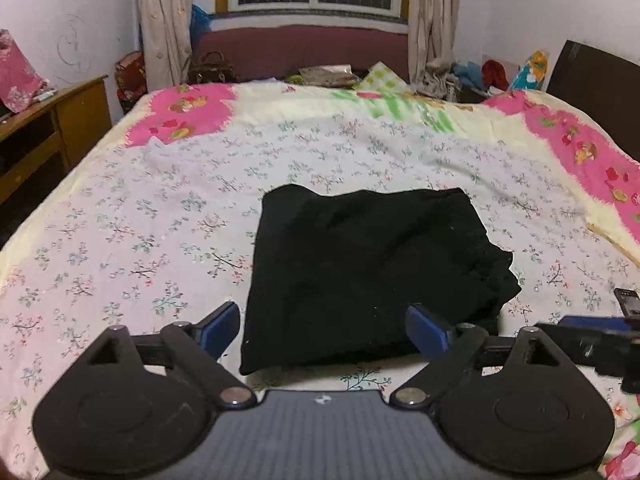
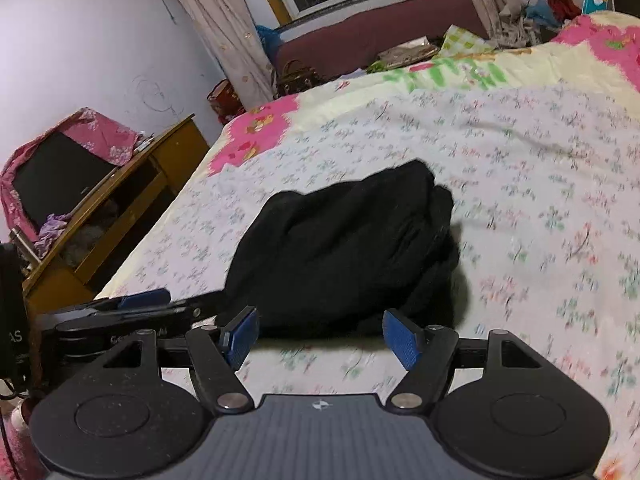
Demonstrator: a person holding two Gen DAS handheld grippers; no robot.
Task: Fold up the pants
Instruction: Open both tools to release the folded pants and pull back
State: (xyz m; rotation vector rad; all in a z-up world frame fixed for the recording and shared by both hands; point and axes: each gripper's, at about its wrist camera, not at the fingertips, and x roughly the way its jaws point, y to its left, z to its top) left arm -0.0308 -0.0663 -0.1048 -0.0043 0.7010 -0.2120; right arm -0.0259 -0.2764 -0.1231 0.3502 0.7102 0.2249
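We see the wide bed under its white floral cotton sheet (image 1: 168, 184) filling both views, a soft flat surface that suits folding. At the centre of the left wrist view, running out toward one o'clock, lies the black pair of pants (image 1: 360, 264), already folded into a squarish bundle and flat on the sheet. Its three o'clock edge looks ragged, layers perhaps not quite aligned, though the dark cloth hides detail. We judge the folding done or nearly so. Our left gripper (image 1: 322, 332) stands spread wide over the bundle's near edge with nothing pinched. Our right gripper (image 2: 320, 338) is parted too, empty, clear of the cloth.
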